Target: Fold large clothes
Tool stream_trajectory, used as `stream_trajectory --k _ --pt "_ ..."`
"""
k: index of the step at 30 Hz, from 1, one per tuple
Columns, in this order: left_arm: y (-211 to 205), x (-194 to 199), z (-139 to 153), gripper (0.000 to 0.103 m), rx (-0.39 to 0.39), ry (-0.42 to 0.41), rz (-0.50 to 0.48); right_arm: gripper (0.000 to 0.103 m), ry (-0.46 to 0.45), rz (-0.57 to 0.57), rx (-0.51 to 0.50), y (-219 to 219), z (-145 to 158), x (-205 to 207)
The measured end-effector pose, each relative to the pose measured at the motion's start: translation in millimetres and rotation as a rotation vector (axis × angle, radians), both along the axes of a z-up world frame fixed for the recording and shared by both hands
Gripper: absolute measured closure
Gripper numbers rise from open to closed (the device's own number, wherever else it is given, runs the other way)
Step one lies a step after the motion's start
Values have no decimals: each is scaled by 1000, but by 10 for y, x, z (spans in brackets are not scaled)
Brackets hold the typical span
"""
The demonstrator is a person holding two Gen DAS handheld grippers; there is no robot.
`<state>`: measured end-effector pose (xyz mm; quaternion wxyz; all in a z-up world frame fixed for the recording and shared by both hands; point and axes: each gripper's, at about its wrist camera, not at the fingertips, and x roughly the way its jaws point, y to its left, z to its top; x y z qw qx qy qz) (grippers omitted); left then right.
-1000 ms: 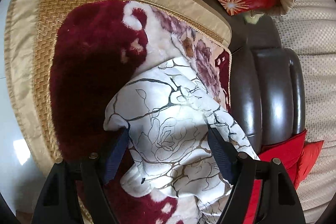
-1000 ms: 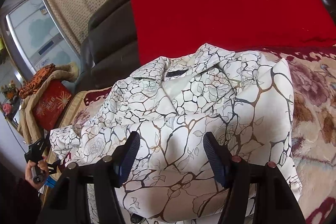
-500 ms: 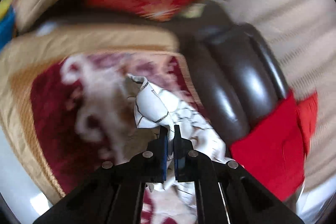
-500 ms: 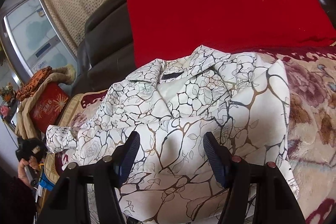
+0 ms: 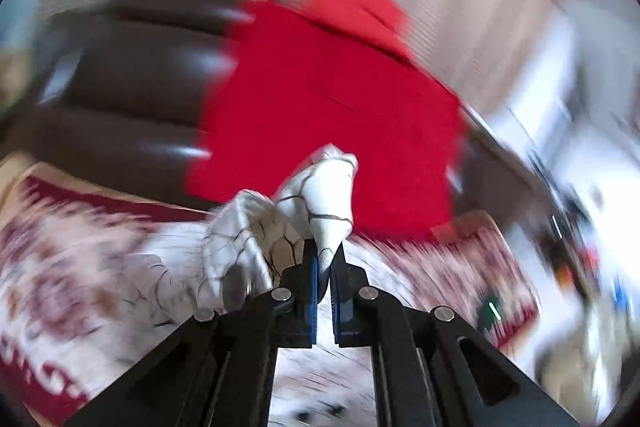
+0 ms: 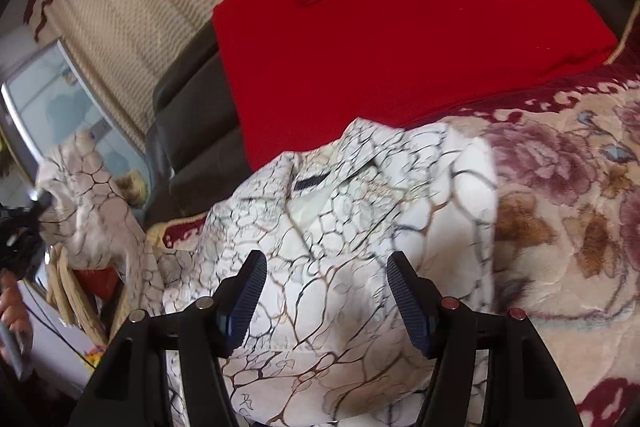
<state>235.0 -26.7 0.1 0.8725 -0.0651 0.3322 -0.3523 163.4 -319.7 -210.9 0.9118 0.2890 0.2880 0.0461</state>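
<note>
The left wrist view is taken from close behind the left gripper point(image 5: 325, 259), angled down toward the bright red cloth cushion point(image 5: 328, 99) on the dark leather sofa point(image 5: 132, 75). The right wrist view is taken low over the white crackle-patterned garment point(image 6: 344, 227), facing the same cushion. Cushion, sofa and garment are shared.

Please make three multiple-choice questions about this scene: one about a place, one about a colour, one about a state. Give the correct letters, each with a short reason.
1. Where does the white patterned shirt lie?
A. on the floral blanket
B. on the floor
C. on a hanger

2. What colour is the cushion behind the shirt?
A. blue
B. red
C. green

3. What is the state of the left gripper?
A. wide open, with nothing in it
B. shut on the shirt's sleeve
C. shut on the cushion

Answers:
1. A, the shirt's body is spread on the blanket.
2. B, the cushion is plain red.
3. B, the sleeve's cloth is pinched between the gripper's blue pads.
</note>
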Motion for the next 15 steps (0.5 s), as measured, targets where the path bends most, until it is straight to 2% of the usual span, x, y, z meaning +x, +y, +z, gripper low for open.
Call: stream_trajectory --k 3,4,5,7,10,15 --pt "-520 -181 4 79 93 -33 -149 36 -4 -15 57 -132 7 -25" --pt "-584 -207 5 65 101 -60 -155 36 -4 -21 76 -172 6 -34" --pt "-616 -232 9 45 105 -80 -145 36 -2 -23 104 -223 -2 -41" --pt "-549 -212 -2 31 92 -90 -102 36 3 -21 152 -291 -20 -51" --pt "-308 5 -116 31 100 -61 0 35 14 -12 215 -374 -55 -49" --pt "307 388 -568 31 137 81 204 32 53 65 285 -312 -129 59"
